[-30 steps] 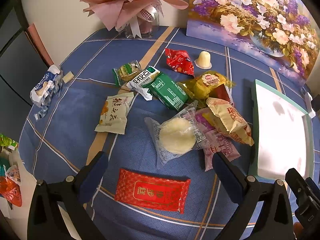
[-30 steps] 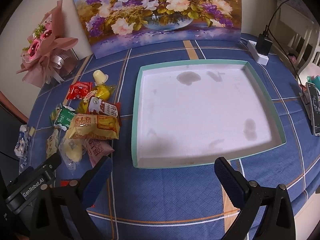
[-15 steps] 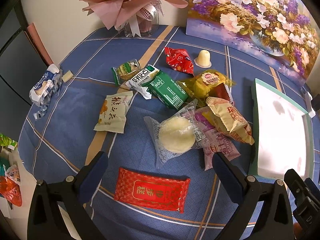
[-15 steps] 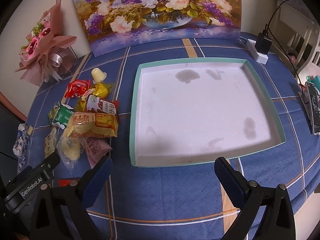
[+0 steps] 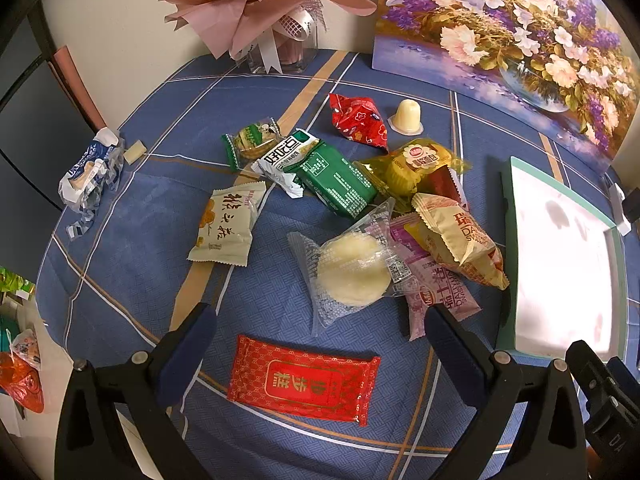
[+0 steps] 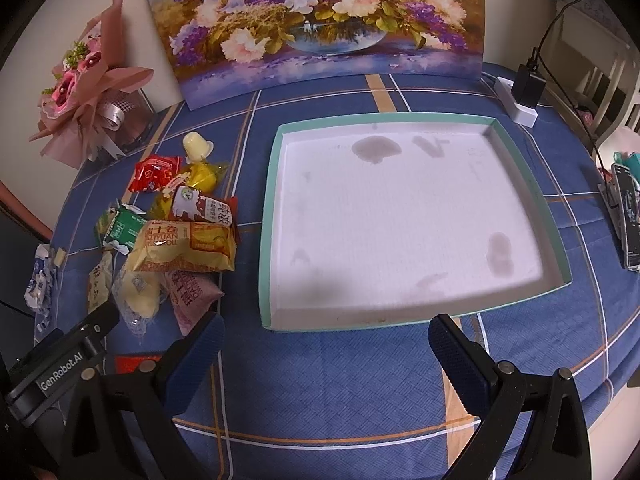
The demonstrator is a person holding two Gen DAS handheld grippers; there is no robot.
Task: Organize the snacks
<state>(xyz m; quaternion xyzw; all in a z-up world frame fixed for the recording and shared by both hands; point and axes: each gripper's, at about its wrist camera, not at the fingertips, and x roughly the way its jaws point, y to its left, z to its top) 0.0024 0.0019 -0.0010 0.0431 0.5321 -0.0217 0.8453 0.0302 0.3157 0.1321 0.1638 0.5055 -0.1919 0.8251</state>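
Nothing sorted yet, by appearance. Tray (image 6: 404, 216) seen empty; snacks (image 5: 352, 216) heaped on counter (image 5: 132, 240) at its 9 o'clock. Left claw (image 5: 320, 332) and right claw (image 6: 324, 340) both held wide, nothing gripped.

snack pile (image 6: 176, 236) left of tray (image 6: 267, 240) | painting (image 6: 316, 20) behind tray | both on table (image 6: 320, 380)

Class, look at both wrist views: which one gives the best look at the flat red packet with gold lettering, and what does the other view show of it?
The left wrist view: the red packet lies whole and unobstructed between the open left tool. The right wrist view shows only a red sliver behind the tool's left finger.
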